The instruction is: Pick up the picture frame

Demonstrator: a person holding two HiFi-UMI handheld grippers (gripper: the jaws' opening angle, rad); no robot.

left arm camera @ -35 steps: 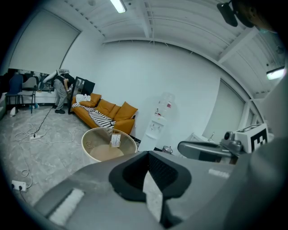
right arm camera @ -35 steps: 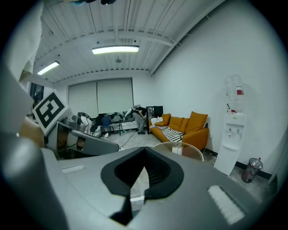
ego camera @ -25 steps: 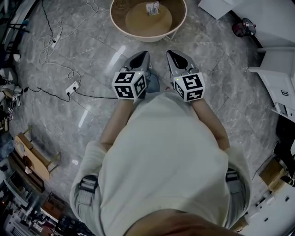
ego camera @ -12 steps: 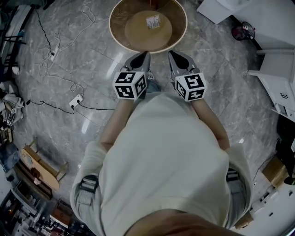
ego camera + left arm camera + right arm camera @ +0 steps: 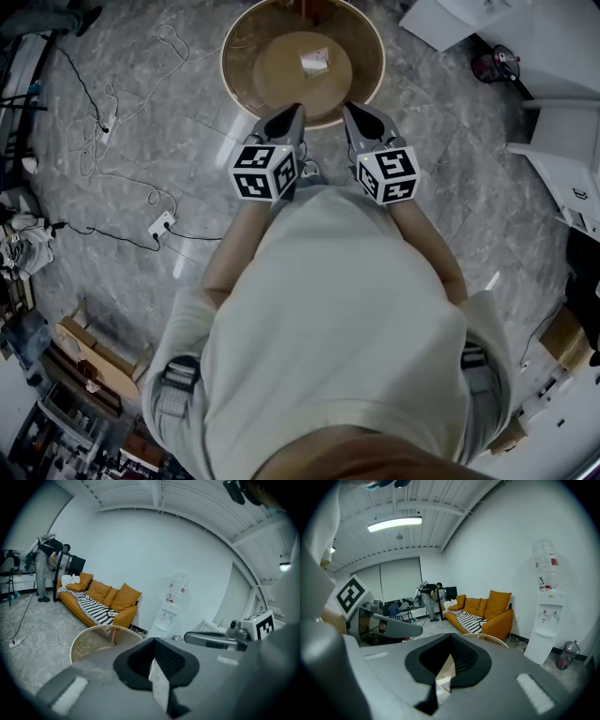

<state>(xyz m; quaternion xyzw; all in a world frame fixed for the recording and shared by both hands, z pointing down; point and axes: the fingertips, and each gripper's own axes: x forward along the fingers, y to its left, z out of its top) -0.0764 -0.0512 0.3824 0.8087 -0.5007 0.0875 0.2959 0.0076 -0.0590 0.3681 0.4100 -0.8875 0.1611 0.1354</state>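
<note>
A small pale rectangular object [image 5: 314, 58], probably the picture frame, lies on the inner disc of a round wooden table [image 5: 236, 82]. My left gripper [image 5: 286, 113] and right gripper [image 5: 354, 112] are held side by side, their tips just over the table's near rim and short of the frame. Both are shut with nothing between the jaws. From the left gripper [image 5: 152, 656] I see the table's rim [image 5: 93, 632] ahead, with the right gripper's jaw to the right. In the right gripper view the right gripper [image 5: 450, 654] points at the table edge [image 5: 490, 638].
Cables and a power strip [image 5: 161, 223] lie on the marble floor to the left. White furniture [image 5: 562, 178] stands at the right. Beyond the table are an orange sofa [image 5: 101, 603], a water dispenser [image 5: 546, 620] and a person [image 5: 44, 564].
The person has walked forward. The round table has come closer in the head view, and both gripper tips, once short of it, now overlap its near rim. Both jaws stay shut.
</note>
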